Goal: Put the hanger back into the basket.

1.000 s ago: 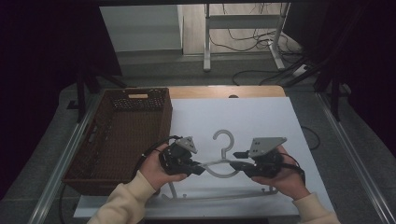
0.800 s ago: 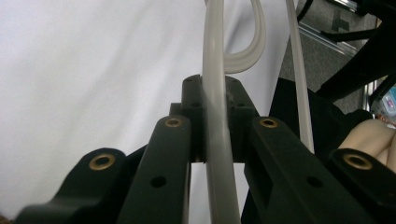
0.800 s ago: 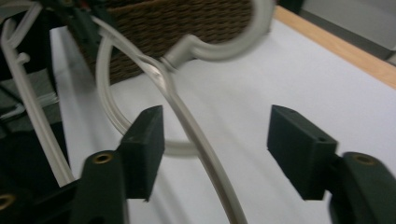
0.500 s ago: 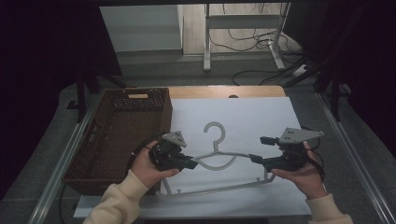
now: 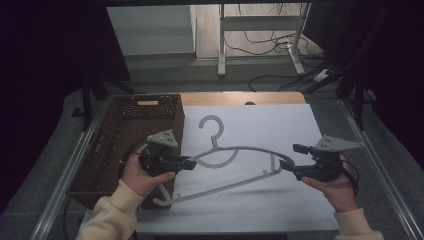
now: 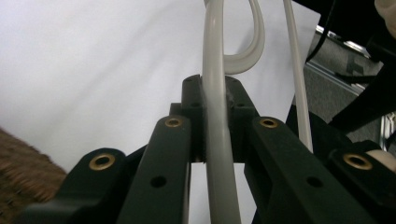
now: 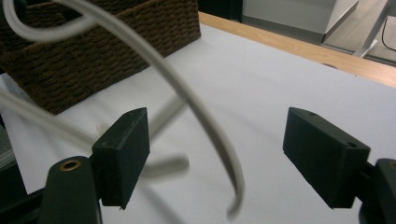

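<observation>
— Over the white sheet on the bench point(image 5: 300, 210), what does the left claw point(image 5: 189, 162) have?

— It is clamped on the grey hanger point(image 5: 235, 167). From the left gripper view, the hanger's bar point(image 6: 215, 116) runs straight up between the two black jaws, which press it from both sides, and the hook's curve shows just beyond them.

— And where does the hanger sit overall?

— Held above the sheet, tilted: its left shoulder is in the left claw beside the wicker basket point(image 5: 107, 150), its hook points toward the far edge of the bench, and its right shoulder reaches toward the right claw point(image 5: 289, 169). The lower bar slopes down toward the person's left forearm.

— Is the right claw gripping it too?

— No. Along the right gripper view, the jaws stand wide apart, and the hanger's curved end point(image 7: 219, 154) hangs in the gap between them, touching neither pad. It looks blurred there.

— So only one side holds it?

— Yes, the left one. The right hand point(image 5: 332, 187) keeps its gripper just at the hanger's right end, close but apart.

— Anything else nearby?

— The basket point(image 7: 93, 51) stands at the left edge of the sheet, dark brown weave, its inside too dim to make out.
</observation>
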The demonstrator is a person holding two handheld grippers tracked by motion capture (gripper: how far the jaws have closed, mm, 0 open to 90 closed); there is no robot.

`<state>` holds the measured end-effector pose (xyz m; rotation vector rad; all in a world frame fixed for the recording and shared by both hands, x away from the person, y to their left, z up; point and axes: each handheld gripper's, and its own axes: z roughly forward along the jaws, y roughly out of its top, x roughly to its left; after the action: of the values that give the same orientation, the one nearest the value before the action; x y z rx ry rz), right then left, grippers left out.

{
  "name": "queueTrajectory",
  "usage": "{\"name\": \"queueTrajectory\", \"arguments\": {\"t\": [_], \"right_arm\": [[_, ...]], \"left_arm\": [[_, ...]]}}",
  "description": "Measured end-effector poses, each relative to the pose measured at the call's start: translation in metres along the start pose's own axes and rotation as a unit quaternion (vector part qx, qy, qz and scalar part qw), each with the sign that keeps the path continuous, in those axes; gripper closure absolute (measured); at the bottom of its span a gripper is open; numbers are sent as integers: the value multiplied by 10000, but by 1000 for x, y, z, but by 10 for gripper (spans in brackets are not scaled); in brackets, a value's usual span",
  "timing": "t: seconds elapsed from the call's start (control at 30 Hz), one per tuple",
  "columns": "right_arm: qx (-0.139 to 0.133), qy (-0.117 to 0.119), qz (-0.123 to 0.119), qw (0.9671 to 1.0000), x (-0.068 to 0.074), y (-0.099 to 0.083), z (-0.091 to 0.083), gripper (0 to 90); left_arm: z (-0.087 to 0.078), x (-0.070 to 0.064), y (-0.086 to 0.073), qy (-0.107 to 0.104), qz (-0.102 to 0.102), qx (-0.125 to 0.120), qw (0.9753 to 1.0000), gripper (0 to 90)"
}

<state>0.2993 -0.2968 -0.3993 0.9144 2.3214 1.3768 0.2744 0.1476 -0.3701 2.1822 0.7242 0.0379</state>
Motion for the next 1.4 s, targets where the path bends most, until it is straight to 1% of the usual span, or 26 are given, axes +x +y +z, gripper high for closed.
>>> {"name": "queueTrajectory", "arguments": {"t": [0.07, 0.1, 0.17, 0.2, 0.3, 0.43, 0.47, 0.53, 0.6, 0.63, 0.73, 0.8, 0.83, 0.93, 1.0, 1.03, 1.07, 1.13, 1.17, 1.23, 1.33, 1.37, 1.4], "right_arm": [[56, -8, 45, 10000, -3, -4, 1, 224], [89, -8, 39, 10000, -3, -5, 2, 224], [126, 0, 33, 9999, -3, -7, 2, 223], [126, 0, 33, 9999, -3, -7, 2, 223], [192, 12, 73, 9998, -5, -12, 5, 220], [256, 31, 102, 9996, -6, -16, 8, 218], [256, 31, 102, 9996, -6, -16, 8, 218], [339, 34, 69, 9994, -7, -18, 10, 209], [390, 27, 60, 9992, -7, -19, 12, 207], [458, 29, 68, 9989, -7, -21, 15, 205], [540, 20, 104, 9985, -9, -26, 18, 201], [554, 12, 105, 9984, -9, -27, 19, 201], [582, -4, 109, 9982, -9, -28, 20, 201], [625, -68, 67, 9980, -9, -30, 23, 189], [649, -62, 66, 9978, -9, -30, 24, 187], [704, -79, 46, 9975, -8, -31, 27, 181], [704, -79, 46, 9975, -8, -31, 27, 181], [783, -105, 32, 9969, -8, -34, 29, 174], [783, -105, 32, 9969, -8, -34, 29, 174], [805, -119, 34, 9967, -9, -35, 29, 169], [822, -113, 41, 9965, -9, -35, 29, 168], [833, -102, 54, 9965, -9, -34, 30, 165], [833, -102, 54, 9965, -9, -34, 30, 165]], "left_arm": [[-8, 4, -3, 83, -47, -67, 9999, 816], [-12, 6, -4, 143, -52, -68, 9999, 816], [-16, 9, -6, 194, -87, -79, 9997, 816], [-16, 9, -6, 194, -87, -79, 9997, 816], [-23, 13, -10, 211, -188, -170, 9995, 816], [-35, 19, -16, 336, -268, -267, 9987, 816], [-35, 19, -16, 336, -268, -267, 9987, 816], [-43, 23, -19, 401, -336, -357, 9980, 816], [-46, 24, -20, 428, -355, -374, 9978, 816], [-52, 27, -22, 510, -401, -415, 9970, 816], [-60, 31, -26, 618, -480, -491, 9957, 816], [-62, 32, -27, 634, -495, -513, 9954, 816], [-65, 34, -29, 678, -513, -555, 9948, 816], [-70, 37, -31, 733, -519, -572, 9943, 816], [-71, 38, -31, 749, -531, -571, 9941, 816], [-72, 40, -33, 772, -567, -589, 9937, 816], [-72, 40, -33, 772, -567, -589, 9937, 816], [-76, 44, -35, 828, -627, -625, 9926, 816], [-76, 44, -35, 828, -627, -625, 9926, 816], [-80, 47, -37, 869, -685, -655, 9917, 816], [-82, 49, -39, 872, -708, -675, 9914, 816], [-86, 52, -41, 909, -745, -698, 9906, 815], [-86, 52, -41, 909, -745, -698, 9906, 816]]}}
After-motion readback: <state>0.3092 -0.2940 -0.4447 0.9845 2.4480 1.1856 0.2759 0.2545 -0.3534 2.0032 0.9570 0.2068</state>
